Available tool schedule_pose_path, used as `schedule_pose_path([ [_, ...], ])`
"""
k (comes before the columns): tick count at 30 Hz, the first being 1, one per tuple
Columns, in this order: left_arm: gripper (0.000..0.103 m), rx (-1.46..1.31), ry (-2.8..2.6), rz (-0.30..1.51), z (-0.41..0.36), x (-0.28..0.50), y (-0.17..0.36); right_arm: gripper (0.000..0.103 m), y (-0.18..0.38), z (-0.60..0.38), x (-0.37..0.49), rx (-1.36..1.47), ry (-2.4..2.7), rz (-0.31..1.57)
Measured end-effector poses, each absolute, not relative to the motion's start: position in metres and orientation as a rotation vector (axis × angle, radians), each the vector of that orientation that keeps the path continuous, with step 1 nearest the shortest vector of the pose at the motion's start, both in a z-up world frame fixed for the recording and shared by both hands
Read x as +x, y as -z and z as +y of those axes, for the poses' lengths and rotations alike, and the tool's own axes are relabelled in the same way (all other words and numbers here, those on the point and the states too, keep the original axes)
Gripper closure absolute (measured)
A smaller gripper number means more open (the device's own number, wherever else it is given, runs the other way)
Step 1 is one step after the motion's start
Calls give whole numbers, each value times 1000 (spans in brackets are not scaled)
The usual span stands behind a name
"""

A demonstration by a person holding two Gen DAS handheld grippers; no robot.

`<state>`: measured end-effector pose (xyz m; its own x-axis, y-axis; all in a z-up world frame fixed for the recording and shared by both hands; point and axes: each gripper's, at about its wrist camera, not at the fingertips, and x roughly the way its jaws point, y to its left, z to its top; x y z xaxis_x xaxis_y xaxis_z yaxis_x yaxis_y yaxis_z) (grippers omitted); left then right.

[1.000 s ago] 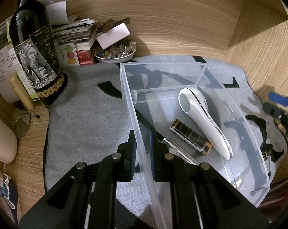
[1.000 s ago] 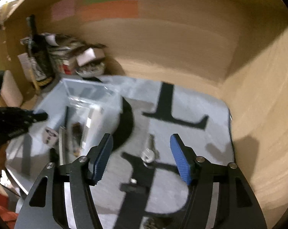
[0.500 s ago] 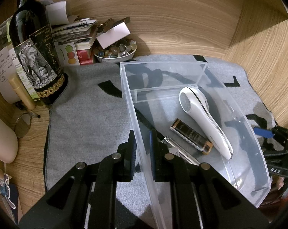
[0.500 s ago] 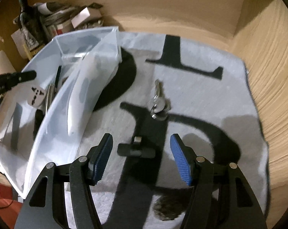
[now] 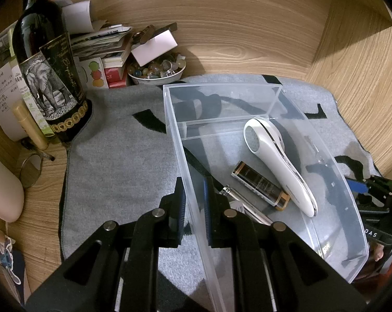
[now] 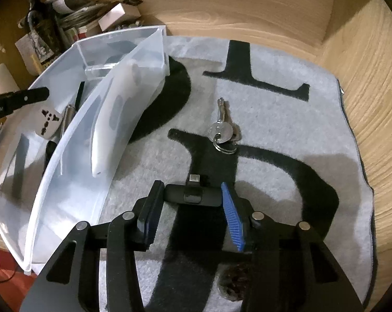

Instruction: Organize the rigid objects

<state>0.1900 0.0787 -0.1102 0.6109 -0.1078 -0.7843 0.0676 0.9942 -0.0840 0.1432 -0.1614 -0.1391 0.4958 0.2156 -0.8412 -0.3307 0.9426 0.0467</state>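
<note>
A clear plastic bin (image 5: 222, 88) sits on the grey mat (image 5: 123, 156). My left gripper (image 5: 194, 184) is shut on its near side wall. Inside the bin lie a white handheld device (image 5: 276, 161), a black-and-gold tube (image 5: 261, 186), a silver pen-like stick (image 5: 237, 200) and a white plug adapter (image 6: 49, 121). To the right of the bin, my right gripper (image 6: 191, 186) is down on the mat. Its jaws are closing, and the pads touch both ends of a small black dongle (image 6: 193, 195) with a metal plug. A bunch of keys (image 6: 223, 130) lies just beyond it.
A dark wine bottle (image 5: 47, 78), stacked papers and a bowl of beads (image 5: 156, 74) crowd the back left corner. Wooden walls close in behind and on the right. A dark round lump (image 6: 235, 283) lies on the mat's near edge.
My right gripper dropped to the mat, came over the black dongle and narrowed its jaws onto its ends. The left gripper and the bin stayed put.
</note>
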Motion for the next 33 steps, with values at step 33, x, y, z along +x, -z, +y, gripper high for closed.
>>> schedule_pose_path([
  [33, 92, -48, 103, 908, 79, 190, 111, 61, 49, -94, 150, -186, -509, 724],
])
